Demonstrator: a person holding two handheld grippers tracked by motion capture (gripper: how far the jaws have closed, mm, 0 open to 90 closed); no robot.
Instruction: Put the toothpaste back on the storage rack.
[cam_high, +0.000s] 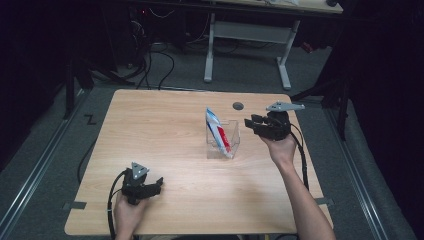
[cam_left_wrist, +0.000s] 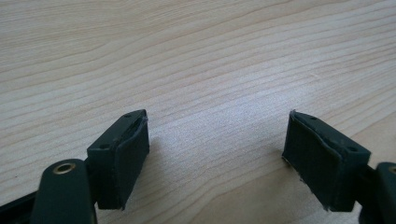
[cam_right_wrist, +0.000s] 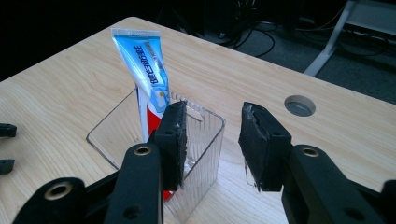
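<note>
A blue, white and red toothpaste tube (cam_high: 218, 131) (cam_right_wrist: 144, 70) stands tilted in a clear plastic box (cam_high: 231, 146) (cam_right_wrist: 201, 140) near the middle of the wooden table (cam_high: 165, 130). Just right of the box, my right gripper (cam_high: 248, 123) (cam_right_wrist: 212, 126) is held a little above the table, pointing left toward it, open with nothing between its pads. Near the front left edge, my left gripper (cam_high: 159, 184) (cam_left_wrist: 217, 135) rests low over bare wood, jaws wide open and empty. Its fingertips (cam_right_wrist: 5, 147) show at the left edge of the right gripper view.
A round grey cable hole (cam_high: 238, 106) (cam_right_wrist: 299, 105) lies in the table behind the box. Beyond the table's far edge stand a white desk frame (cam_high: 247, 35) and floor cables (cam_high: 160, 65). Bare wood spreads between the left gripper and the box.
</note>
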